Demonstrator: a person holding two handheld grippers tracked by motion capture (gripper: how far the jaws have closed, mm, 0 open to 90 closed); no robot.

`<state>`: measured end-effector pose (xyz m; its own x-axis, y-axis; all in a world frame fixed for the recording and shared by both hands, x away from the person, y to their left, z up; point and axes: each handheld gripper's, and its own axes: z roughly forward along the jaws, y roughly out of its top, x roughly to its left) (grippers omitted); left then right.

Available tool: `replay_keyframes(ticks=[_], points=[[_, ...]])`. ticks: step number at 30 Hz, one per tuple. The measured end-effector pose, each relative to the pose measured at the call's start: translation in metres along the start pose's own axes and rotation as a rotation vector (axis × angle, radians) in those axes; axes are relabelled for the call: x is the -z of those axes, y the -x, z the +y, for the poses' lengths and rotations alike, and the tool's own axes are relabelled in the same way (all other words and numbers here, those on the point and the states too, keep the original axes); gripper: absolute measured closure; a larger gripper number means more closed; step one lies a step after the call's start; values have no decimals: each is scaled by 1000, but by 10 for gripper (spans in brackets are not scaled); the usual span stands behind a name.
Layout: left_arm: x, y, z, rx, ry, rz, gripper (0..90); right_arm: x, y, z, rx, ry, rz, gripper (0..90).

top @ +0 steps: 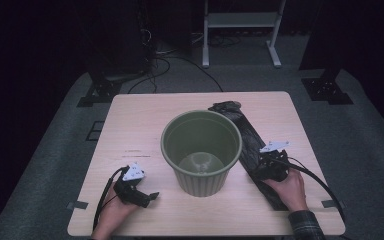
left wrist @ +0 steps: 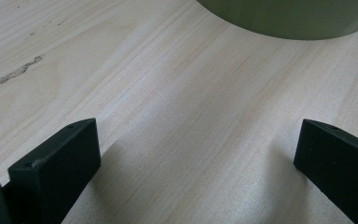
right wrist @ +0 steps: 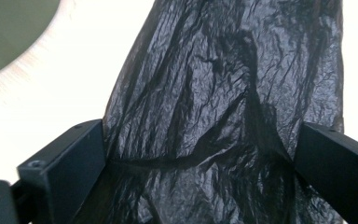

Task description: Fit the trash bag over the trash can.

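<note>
My right hand-held gripper point(top: 269, 167) is down over the crumpled black plastic bin bag point(top: 245, 137), which lies stretched flat on the pale wooden table point(top: 130, 125) just right of the round olive-green plastic bin point(top: 201, 150) — touching its side, as far as I can tell. In the right gripper view its jaws stand wide, straddling the bag point(right wrist: 223, 102) at both edges, not yet pinching it. I judge I'm set to gather the film. My left hand-held gripper point(top: 147, 196) rests on the table near the bin's base, jaws wide and empty — placed ready to help.
</note>
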<state>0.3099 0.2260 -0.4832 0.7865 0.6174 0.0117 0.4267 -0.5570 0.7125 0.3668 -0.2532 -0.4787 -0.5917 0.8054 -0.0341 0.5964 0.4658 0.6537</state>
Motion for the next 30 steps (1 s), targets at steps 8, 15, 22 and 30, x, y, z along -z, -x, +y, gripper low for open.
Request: replay_keyframes(ticks=[8,15,22,30], points=[[0,0,0,0,0,0,0,6,3,-5,-20,27,41,199],[0,0,0,0,0,0,0,15,9,-11,-18,43,45,462],[0,0,0,-1,-1,0,0,21,14,-17,-19,52,60,683],[0,0,0,0,0,0,0,27,22,-23,-29,45,80,883]])
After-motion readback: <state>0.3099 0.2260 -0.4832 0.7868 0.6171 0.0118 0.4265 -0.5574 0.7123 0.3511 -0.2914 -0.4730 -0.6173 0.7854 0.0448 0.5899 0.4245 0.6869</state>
